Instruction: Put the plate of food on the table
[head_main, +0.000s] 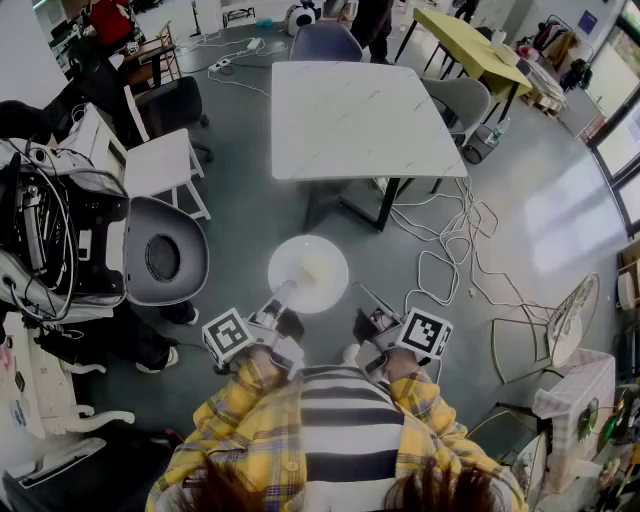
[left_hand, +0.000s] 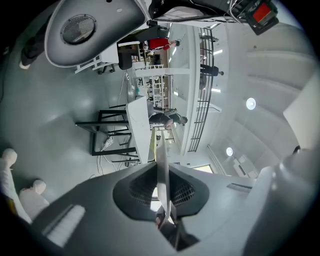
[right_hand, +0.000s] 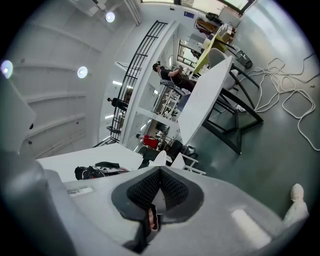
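Note:
A round white plate (head_main: 310, 272) with a pale smear of food hangs level above the grey floor, in front of the person. My left gripper (head_main: 283, 294) is shut on its near rim. In the left gripper view the plate (left_hand: 162, 170) shows edge-on as a thin strip between the closed jaws of the left gripper (left_hand: 163, 196). My right gripper (head_main: 368, 318) is held beside the plate, apart from it, shut and empty; the right gripper (right_hand: 159, 183) has its pads pressed together. The white table (head_main: 350, 115) stands ahead, also seen as the table (left_hand: 138, 125) and the table (right_hand: 206, 100).
A grey round-seat chair (head_main: 166, 256) and a white chair (head_main: 165, 160) stand to the left, beside a cart of equipment (head_main: 50, 230). Loose cables (head_main: 450, 255) lie on the floor to the right of the table. A yellow-green table (head_main: 470, 45) is farther back.

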